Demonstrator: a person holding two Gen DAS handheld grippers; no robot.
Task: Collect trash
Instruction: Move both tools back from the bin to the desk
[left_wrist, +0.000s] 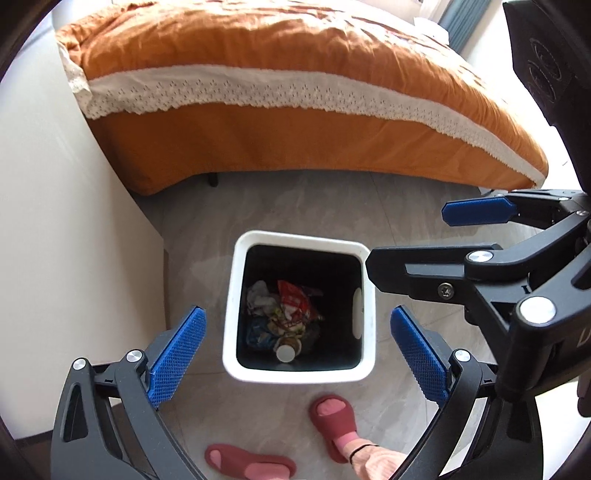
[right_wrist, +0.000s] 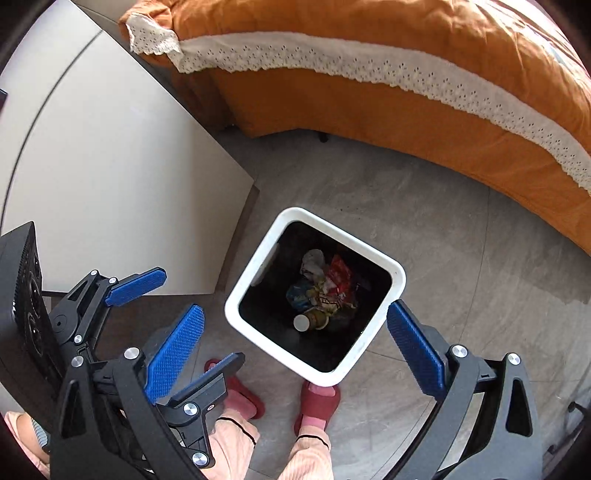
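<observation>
I hold both claws over the square white plastic trash bin with a black inside (left_wrist: 232, 295), which stands on the grey tiled floor (left_wrist: 295, 206) near the bed with an orange cover and white lace trim (left_wrist: 258, 92). My left claw (left_wrist: 297, 350) has its blue ribbed pads spread wide, one on each side of the bin's rim, and holds nothing. My right claw (right_wrist: 295, 354) is spread just as wide and is also empty. At the bottom of the bin lies the crumpled trash (left_wrist: 284, 314): a red wrapper, white paper, and a small bottle with a white cap (left_wrist: 285, 353). A white cabinet (right_wrist: 110, 166) stands just beside the bin. My feet in red slippers (right_wrist: 319, 398) are next to the bin.
</observation>
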